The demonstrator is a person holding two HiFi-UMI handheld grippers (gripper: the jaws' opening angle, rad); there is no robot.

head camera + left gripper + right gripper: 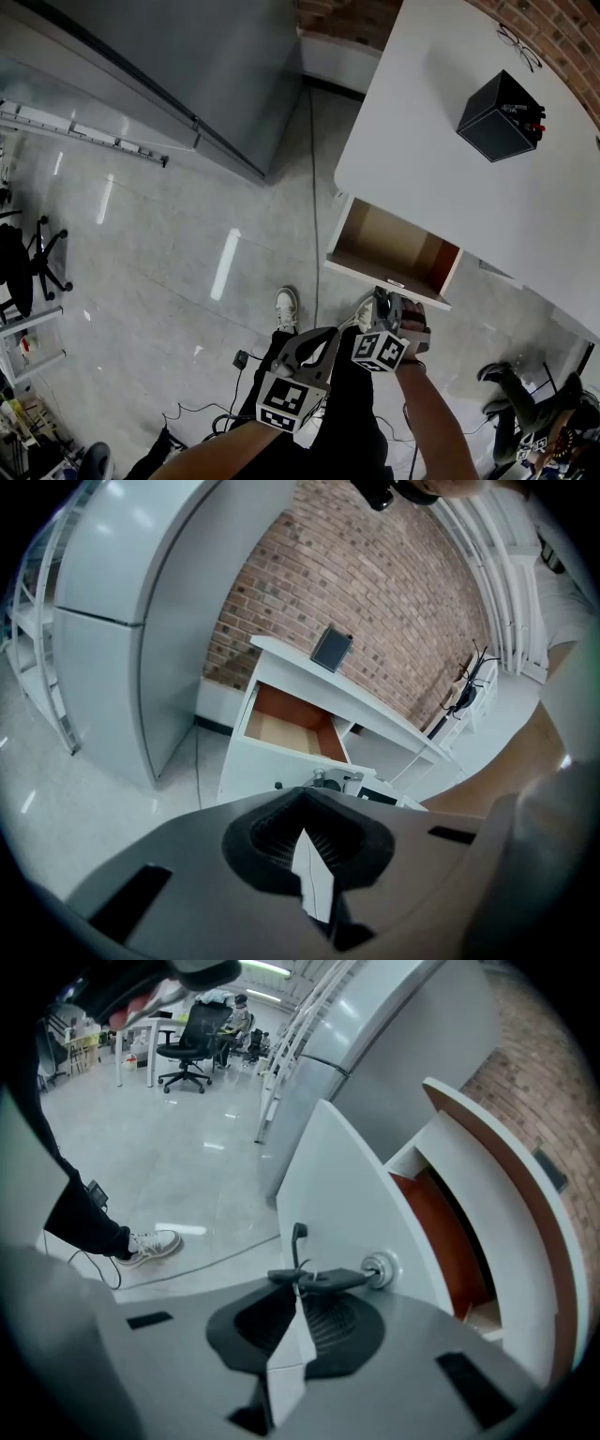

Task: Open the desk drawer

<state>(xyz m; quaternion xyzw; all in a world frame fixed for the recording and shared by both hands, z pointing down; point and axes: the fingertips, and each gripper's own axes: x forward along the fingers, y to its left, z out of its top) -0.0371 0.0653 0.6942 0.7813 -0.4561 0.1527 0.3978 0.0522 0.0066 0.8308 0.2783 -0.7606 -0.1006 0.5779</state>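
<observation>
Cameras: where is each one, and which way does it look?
Head view: on the head, looking down at desk and open drawer; arms, legs, left claw, right claw show.
Left gripper view: on left claw, facing the drawer; shut claw shows.
Right gripper view: on right claw, facing drawer front; claw shut on key.
All share the drawer.

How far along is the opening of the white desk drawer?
Done: the white desk drawer with a brown wooden inside stands pulled well out. In hand: the right gripper is shut on the black key in its lock; the left gripper is shut and empty. Left: probably only to release the key.
</observation>
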